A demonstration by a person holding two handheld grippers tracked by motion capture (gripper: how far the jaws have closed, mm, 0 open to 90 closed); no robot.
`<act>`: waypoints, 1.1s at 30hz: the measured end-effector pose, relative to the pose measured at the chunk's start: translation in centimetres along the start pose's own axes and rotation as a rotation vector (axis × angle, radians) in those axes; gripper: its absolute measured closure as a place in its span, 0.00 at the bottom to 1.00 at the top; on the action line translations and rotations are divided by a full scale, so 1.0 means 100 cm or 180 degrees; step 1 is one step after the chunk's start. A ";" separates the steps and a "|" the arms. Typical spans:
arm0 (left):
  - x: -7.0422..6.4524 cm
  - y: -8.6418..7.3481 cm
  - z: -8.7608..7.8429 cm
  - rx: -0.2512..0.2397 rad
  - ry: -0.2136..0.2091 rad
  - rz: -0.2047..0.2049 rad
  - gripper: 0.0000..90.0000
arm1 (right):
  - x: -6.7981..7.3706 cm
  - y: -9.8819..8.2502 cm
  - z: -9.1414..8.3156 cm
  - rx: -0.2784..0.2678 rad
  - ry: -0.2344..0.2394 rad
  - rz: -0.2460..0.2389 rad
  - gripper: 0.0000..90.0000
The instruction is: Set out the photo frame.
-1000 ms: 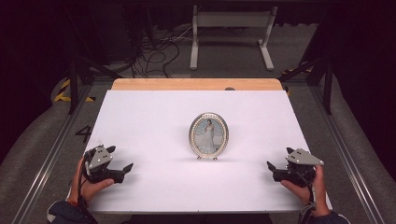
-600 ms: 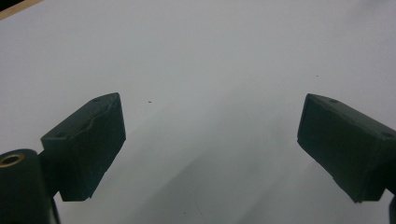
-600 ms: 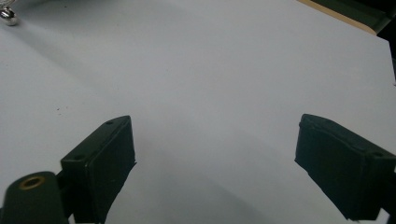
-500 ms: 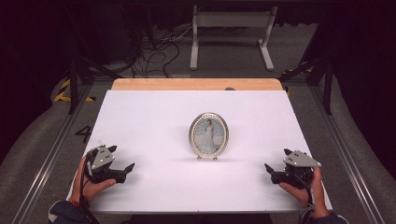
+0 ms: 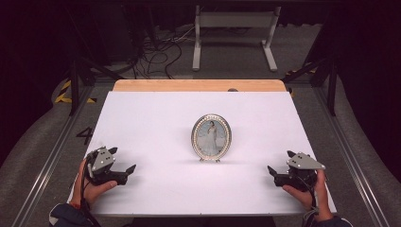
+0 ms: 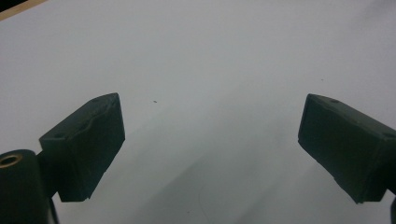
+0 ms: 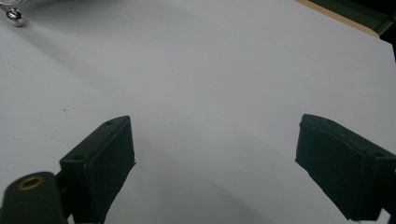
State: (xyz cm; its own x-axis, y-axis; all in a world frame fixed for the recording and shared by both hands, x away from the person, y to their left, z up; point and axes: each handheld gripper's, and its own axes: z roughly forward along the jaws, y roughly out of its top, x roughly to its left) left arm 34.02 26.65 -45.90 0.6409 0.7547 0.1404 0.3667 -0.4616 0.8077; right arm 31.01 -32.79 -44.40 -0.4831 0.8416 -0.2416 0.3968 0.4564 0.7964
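The left gripper [image 5: 122, 160] rests low at the near left of the tabletop [image 5: 156, 118], held in a hand [image 5: 92, 187], its jaws spread wide with nothing between them. In the left gripper view the two black jaws stand far apart over bare white surface, with a strip of the wooden edge [image 6: 18, 8] at the top left corner.

The right gripper [image 5: 279, 163] sits at the near right, held in the other hand [image 5: 309, 194], jaws likewise wide and empty, pointing toward the middle of the tabletop. In the right gripper view a small silver foot [image 7: 15, 17] of the frame shows at the top left corner, well away from the jaws.

Between the two grippers, and well apart from both, an oval frame [image 5: 211, 137] stands upright near the centre of the tabletop. Its rim is beaded, and it holds a picture of a standing figure in white. Beyond the white sheet runs a band of bare wood [image 5: 198, 85].
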 end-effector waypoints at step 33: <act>0.001 0.000 0.001 0.0012 0.0006 -0.0009 0.08 | 0.003 0.000 0.002 0.0033 0.0028 -0.0036 0.13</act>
State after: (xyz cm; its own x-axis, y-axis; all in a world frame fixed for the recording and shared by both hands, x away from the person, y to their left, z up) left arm 34.16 26.64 -45.94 0.6386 0.7569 0.1391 0.3711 -0.4612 0.8059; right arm 31.01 -32.52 -44.57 -0.4945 0.8338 -0.2456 0.3994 0.4689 0.7878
